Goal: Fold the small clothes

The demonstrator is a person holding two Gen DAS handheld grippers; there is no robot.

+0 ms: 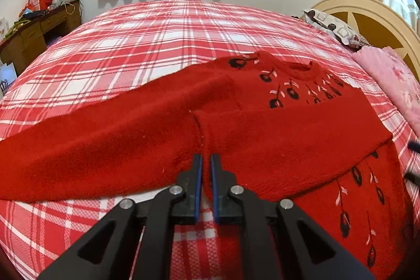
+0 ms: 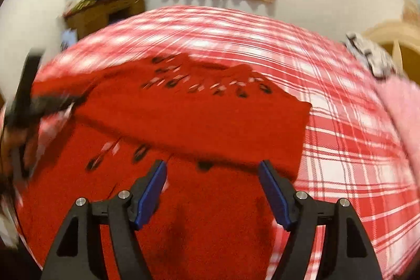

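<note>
From my left wrist camera I count one red sweater, one bed under a red-and-white plaid cover, two pillows by the headboard, one patterned and one pink, and one wooden desk at far left. The sweater lies spread across the bed, fuzzy knit with black and pale flower motifs round the neckline; one sleeve runs out to the left, the other is folded across the chest. My left gripper has its jaws pinched together on a ridge of the sweater.

My right wrist camera is badly blurred. I see the same single sweater below, its right edge folded in. My right gripper has its jaws standing wide apart above the knit, nothing between them.
</note>
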